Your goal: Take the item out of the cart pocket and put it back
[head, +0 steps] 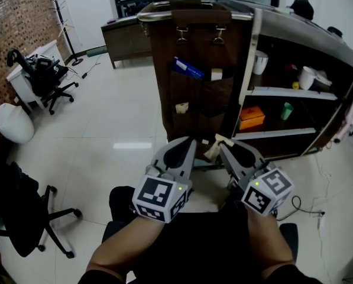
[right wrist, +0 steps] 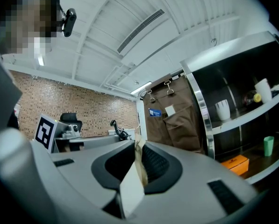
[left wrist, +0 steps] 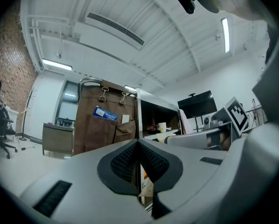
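Office, swivel chair [head: 48, 83], wooden desk [head: 125, 35], brick wall [head: 15, 18]

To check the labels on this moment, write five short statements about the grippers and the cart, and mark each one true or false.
1. The right gripper is clamped on a flat beige item. True.
2. The left gripper holds a blue packet. False: its jaws are together with nothing between them. The blue packet sits in an upper pocket of the brown organizer.
3. An orange box lies on a cart shelf. True.
4. The green cup stands on the floor. False: the green cup is on that same shelf.
5. The brown organizer hangs from clips at the cart's top. True.
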Available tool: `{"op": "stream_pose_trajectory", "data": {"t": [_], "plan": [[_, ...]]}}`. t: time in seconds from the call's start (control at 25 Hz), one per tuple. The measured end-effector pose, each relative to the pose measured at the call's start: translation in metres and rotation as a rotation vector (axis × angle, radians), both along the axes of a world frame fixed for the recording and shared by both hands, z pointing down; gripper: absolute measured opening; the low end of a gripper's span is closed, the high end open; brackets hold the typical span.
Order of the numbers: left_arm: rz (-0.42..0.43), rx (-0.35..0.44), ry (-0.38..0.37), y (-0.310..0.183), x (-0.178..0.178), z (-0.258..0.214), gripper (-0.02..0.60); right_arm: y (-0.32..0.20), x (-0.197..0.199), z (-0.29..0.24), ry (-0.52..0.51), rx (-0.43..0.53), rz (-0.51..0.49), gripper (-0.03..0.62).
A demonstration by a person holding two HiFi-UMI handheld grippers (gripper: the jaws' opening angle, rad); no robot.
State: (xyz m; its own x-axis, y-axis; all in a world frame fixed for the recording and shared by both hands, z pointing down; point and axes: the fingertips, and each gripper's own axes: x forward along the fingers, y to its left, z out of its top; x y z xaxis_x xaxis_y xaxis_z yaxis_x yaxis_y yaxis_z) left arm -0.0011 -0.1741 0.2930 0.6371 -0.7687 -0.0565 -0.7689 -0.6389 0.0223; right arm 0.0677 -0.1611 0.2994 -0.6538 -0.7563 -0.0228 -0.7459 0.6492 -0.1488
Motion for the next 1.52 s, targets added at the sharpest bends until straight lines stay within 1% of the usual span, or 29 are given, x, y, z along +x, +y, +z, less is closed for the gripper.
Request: {"op": "stream_pose_trajectory", "data": {"t": [0.32,0.48,0.8,1.0,1.28,1.52], "plan": [[-0.001,0.008,-0.007,-0.007,-0.001,-0.005,0.000,-0.012,0.002,-0.031,0.002,0.061,0.009,0.063],[-0.003,0.027,0.000,-0.016,-0.001,-0.018,0.000,-0.029,0.005,-0.045,-0.004,0.085,0.025,0.063],[-0.005,0.016,-0.004,-0.040,0.000,-0.022,0.000,-0.067,0.011,-0.079,0.000,0.167,0.055,0.061],[-0.011,0.010,-0.013,-0.051,0.001,-0.016,0.000,-0.094,0.009,-0.079,0.039,0.193,0.052,0.061],[-0.018,0.010,-0.018,-0.065,-0.001,-0.015,0.000,-0.124,-0.003,-0.069,0.087,0.194,0.031,0.060],[-0.021,-0.005,-0.017,-0.074,-0.002,-0.007,0.000,-0.140,-0.007,-0.056,0.106,0.188,0.019,0.060]]}}
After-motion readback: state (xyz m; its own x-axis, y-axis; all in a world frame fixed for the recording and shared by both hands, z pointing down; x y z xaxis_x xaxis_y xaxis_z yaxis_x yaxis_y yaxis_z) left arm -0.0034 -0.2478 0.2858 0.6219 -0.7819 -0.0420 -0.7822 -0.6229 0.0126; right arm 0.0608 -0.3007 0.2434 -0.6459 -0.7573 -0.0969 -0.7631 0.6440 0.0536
